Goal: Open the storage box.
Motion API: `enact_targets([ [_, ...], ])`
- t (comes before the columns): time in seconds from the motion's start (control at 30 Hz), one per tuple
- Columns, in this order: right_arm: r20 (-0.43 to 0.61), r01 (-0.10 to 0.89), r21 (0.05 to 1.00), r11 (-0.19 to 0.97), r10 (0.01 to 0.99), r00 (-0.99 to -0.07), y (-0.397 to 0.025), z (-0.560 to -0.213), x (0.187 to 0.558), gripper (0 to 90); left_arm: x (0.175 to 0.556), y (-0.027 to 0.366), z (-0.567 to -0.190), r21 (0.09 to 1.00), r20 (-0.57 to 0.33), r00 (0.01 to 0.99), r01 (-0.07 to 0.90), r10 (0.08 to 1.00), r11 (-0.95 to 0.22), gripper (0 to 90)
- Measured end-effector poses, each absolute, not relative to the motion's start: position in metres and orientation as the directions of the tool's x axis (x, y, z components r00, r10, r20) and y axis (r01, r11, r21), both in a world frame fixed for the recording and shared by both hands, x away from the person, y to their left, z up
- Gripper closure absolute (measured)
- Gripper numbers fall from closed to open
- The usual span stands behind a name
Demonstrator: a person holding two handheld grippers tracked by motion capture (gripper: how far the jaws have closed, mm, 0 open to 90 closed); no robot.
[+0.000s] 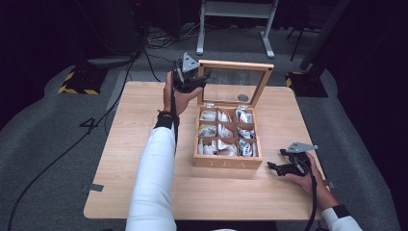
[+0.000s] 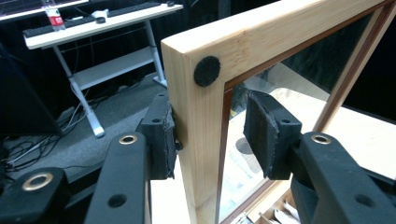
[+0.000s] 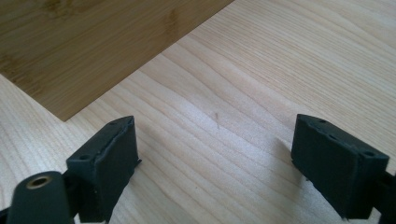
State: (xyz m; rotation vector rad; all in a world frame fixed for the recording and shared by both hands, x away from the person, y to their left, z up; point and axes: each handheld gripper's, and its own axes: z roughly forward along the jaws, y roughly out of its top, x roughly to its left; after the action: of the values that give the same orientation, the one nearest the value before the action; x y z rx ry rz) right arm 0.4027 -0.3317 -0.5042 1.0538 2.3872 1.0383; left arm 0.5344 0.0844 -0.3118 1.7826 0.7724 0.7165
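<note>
One tea box (image 1: pixel 228 162) sits mid-table, nine compartments, its lid (image 1: pixel 234 67) upright at the far side, long edge running left-right. The left gripper (image 1: pixel 191 80) straddles the lid's left corner, jaws partly open; the right gripper (image 1: pixel 283 164) rests wide open, empty, just right of the box.

Grey carpet floor (image 1: pixel 57 144), dark surroundings, a white-legged desk (image 1: pixel 235 19) behind the table (image 1: pixel 144 202)

A long white sleeve (image 1: pixel 153 178) is worn on the left arm, at the lower middle of the high view, with a dark cuff and a beaded band at the wrist. A white sleeve with a dark cuff (image 1: pixel 340 212) is seen at the lower right corner. Each black gripper is topped by a grey three-cornered plate, and a black cable is trailed from it. Brass-ringed screw holes and black padded jaw faces are shown in both gripper views.
</note>
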Motion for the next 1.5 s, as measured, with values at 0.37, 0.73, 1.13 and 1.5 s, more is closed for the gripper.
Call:
enact_targets([
  [0.37,-0.008,0.498,0.734,0.462,0.739,-0.674,-0.332,-0.504,0.403,14.6,0.548,0.083,-0.318,0.958,0.070,0.596,0.182,0.800,-0.220,54.2],
  [0.73,-0.008,0.497,0.734,0.462,0.738,-0.675,-0.332,-0.504,0.403,14.6,0.561,0.077,-0.340,0.945,0.054,0.565,0.239,0.824,-0.225,51.4],
  [1.13,-0.008,0.496,0.734,0.463,0.737,-0.676,-0.332,-0.504,0.403,14.7,0.569,0.076,-0.363,0.934,0.013,0.557,0.290,0.830,-0.210,51.6],
  [1.5,-0.009,0.497,0.734,0.463,0.738,-0.675,-0.332,-0.504,0.403,14.7,0.574,0.070,-0.387,0.884,0.068,0.524,0.363,0.849,-0.295,52.5],
])
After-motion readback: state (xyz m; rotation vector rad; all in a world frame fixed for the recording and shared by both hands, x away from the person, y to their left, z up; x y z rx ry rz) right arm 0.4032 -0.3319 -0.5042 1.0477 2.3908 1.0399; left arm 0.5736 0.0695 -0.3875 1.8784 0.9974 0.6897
